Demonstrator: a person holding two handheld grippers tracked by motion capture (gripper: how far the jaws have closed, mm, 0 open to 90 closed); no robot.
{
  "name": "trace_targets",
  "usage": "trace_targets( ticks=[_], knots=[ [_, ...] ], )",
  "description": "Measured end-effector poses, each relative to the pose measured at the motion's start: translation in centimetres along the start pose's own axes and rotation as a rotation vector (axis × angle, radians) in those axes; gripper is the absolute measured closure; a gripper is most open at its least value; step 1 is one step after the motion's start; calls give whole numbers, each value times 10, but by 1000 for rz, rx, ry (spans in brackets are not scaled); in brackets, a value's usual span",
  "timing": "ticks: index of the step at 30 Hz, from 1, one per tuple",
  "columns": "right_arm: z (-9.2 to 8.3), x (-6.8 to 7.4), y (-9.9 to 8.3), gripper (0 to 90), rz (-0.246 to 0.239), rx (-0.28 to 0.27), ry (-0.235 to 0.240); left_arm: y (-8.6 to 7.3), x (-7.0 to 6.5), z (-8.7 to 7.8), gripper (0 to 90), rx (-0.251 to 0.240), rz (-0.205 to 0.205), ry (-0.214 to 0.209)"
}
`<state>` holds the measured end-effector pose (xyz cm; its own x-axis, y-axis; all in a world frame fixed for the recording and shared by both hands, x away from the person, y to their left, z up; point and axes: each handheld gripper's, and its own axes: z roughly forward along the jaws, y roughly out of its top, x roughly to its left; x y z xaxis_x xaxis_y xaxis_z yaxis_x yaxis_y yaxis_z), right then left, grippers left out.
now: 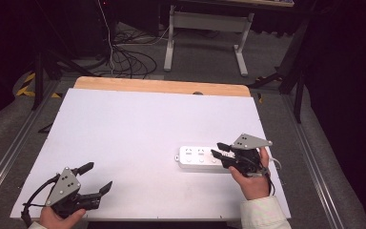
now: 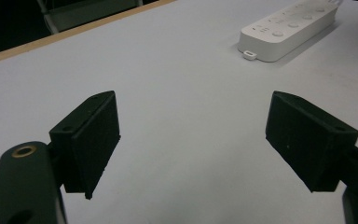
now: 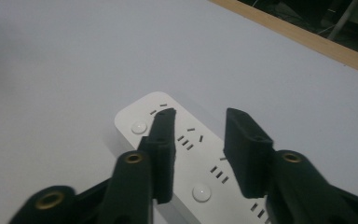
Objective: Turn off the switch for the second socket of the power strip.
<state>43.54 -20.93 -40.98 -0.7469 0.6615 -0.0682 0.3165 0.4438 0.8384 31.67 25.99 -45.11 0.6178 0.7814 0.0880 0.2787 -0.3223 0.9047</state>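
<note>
A white power strip [image 1: 198,156] lies flat on the white tabletop at the right, with round buttons and socket slots on its top face. My right gripper [image 1: 219,149] is held over the strip's right end, jaws pointing left along it. In the right gripper view the two jaws [image 3: 200,114] stand a narrow gap apart above the strip's [image 3: 135,114] top face, and nothing is pinched between them. My left gripper [image 1: 100,176] rests at the table's near left corner, wide open and holding nothing [image 2: 193,135]. From there the strip [image 2: 289,28] shows far off at the upper right.
The white table surface [image 1: 138,133] has a wooden strip along its far edge [image 1: 162,86]. Beyond it stand another table's white legs [image 1: 205,28] and loose cables on the floor [image 1: 128,57]. Metal rails run along both sides of the table.
</note>
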Motion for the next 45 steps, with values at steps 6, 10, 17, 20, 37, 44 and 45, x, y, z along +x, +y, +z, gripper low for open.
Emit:
trace_targets(
  ticks=[6, 10, 17, 20, 37, 44, 45],
  knots=[
    [0, -1, 1, 900, -7, 60, -11, 0, 0, 1, 181, 5, 6, 1],
    [2, -1, 1, 900, 3, 89, -29, 0, 0, 0, 181, 5, 6, 5],
    [7, -12, -3, 900, 137, 180, -21, 0, 1, 1, 182, 6, 2, 7],
    [7, -15, -4, 900, 159, 193, -23, -1, 2, 1, 183, 8, -6, 7],
    [26, -14, -10, 900, 156, 298, -29, -1, 1, 3, 183, 22, 1, 15],
    [32, -11, -11, 900, 138, 316, -31, -1, 1, 2, 184, 23, 5, 14],
    [33, -10, -12, 900, 140, 315, -31, -1, 1, 2, 184, 24, 4, 11]
  ],
)
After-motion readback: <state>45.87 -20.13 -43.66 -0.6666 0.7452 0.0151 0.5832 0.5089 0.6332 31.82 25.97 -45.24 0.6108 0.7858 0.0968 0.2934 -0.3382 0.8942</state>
